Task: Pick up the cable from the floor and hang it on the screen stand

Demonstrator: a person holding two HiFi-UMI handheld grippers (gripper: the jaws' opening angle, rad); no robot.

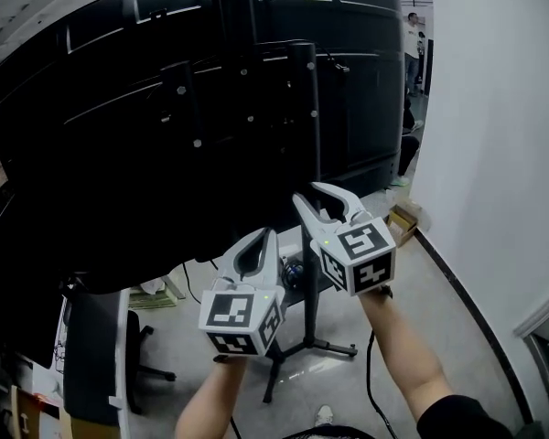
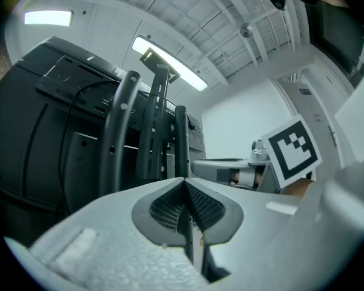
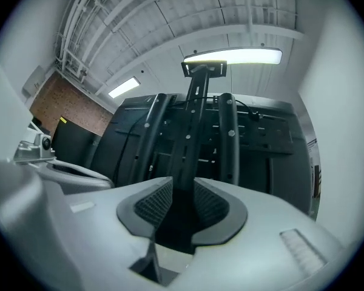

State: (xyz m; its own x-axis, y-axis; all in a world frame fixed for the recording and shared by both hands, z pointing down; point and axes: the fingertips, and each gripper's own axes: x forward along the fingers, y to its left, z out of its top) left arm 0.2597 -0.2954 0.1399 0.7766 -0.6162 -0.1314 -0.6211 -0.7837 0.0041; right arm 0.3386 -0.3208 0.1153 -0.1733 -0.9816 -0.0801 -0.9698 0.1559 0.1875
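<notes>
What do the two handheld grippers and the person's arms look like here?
The left gripper and right gripper are pale grey shells with curved jaws lined by dark textured pads; each carries a white cube with black square markers. Forearms are bare; the right arm has a black sleeve.

A plain white wall (image 1: 503,108) meets the smooth grey floor (image 1: 439,277); a long fluorescent lamp (image 3: 233,56) glows under the ribbed white ceiling (image 3: 188,17).
</notes>
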